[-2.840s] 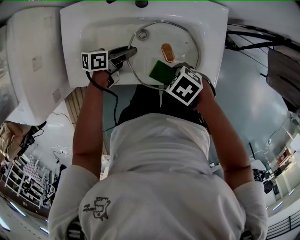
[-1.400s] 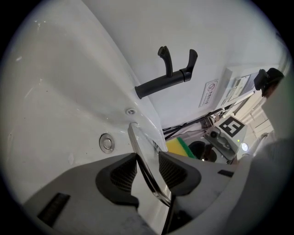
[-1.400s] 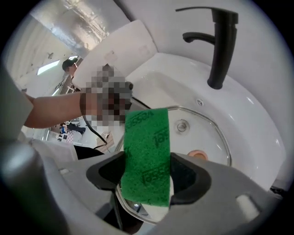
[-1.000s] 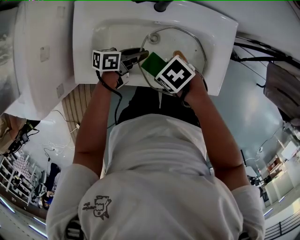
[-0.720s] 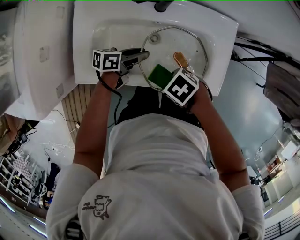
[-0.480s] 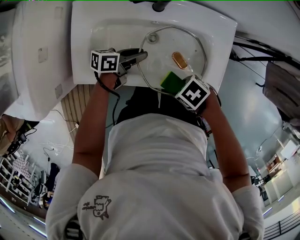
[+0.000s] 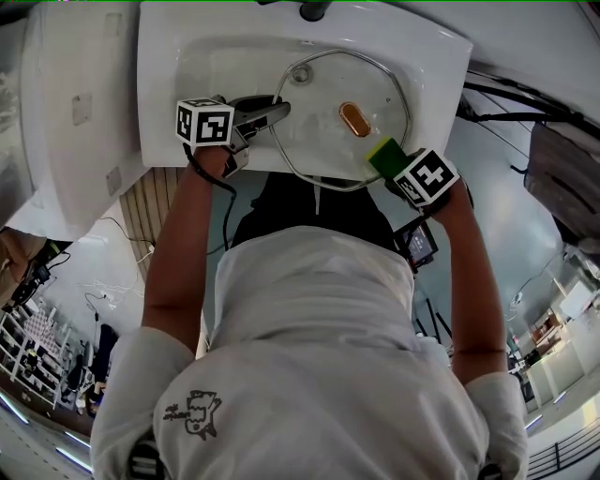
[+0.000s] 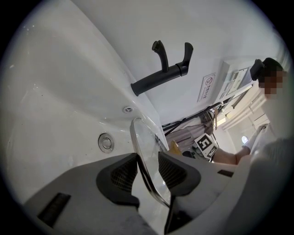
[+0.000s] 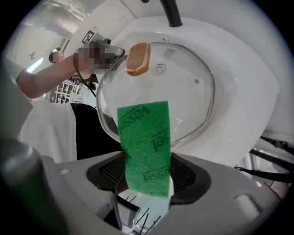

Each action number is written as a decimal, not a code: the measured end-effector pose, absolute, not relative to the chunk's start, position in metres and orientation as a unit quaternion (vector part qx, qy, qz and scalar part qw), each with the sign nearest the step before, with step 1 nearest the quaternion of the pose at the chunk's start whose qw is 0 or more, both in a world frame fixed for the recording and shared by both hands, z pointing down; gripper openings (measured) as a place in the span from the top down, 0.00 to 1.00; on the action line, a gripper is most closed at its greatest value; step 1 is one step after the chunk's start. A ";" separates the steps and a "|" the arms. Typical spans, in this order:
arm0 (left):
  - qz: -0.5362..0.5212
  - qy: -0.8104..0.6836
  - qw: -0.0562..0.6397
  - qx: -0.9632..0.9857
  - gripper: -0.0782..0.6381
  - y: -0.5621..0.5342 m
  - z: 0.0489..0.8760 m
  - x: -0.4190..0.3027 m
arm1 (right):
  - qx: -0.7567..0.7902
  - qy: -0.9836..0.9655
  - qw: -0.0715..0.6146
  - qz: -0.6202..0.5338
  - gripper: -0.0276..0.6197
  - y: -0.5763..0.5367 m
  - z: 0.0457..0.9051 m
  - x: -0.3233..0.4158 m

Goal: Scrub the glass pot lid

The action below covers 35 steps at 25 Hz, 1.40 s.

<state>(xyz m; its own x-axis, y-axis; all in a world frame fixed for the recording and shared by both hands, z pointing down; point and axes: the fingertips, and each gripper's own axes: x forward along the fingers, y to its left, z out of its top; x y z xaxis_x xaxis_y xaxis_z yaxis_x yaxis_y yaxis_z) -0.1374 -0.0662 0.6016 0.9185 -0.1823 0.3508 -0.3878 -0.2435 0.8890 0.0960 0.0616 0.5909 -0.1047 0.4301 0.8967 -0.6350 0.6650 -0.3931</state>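
**Lid Held in Sink**

The glass pot lid (image 7: 319,112) is in the sink (image 7: 187,56). Its left rim is clamped by the fingers of the left gripper (image 8: 148,172), shown clearly only in that gripper's view. A green sponge (image 9: 144,142) is pinched by the right gripper (image 9: 148,174); its print is seen only there.

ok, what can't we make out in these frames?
- Head view: jaws of the right gripper are hidden under its marker cube and the green sponge; sponge contact with the glass lid is unclear.
- Head view: faucet cut off by the top edge.
- Right gripper view: lid's near rim is behind the sponge.
- Left gripper view: wall sign too small to read.
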 end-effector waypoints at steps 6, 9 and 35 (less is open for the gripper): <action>0.086 -0.185 0.583 0.786 0.69 -0.065 0.599 -0.137 | 0.113 -0.670 0.649 0.342 0.50 -0.005 0.579 0.097; 0.087 -0.185 0.581 0.788 0.69 -0.066 0.600 -0.137 | 0.111 -0.703 0.633 0.303 0.50 -0.050 0.573 0.079; 0.084 -0.201 0.588 0.779 0.67 -0.071 0.604 -0.141 | -0.277 -0.680 0.677 -0.048 0.51 -0.087 0.609 -0.083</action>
<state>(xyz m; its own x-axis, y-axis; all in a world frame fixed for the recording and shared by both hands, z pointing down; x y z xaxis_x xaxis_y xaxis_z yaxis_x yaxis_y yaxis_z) -0.1413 -0.0707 0.6044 0.9048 -0.2139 0.3682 -0.4126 -0.2267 0.8823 -0.0831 -0.0875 0.6095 0.0695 0.3119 0.9476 0.4422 0.8418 -0.3095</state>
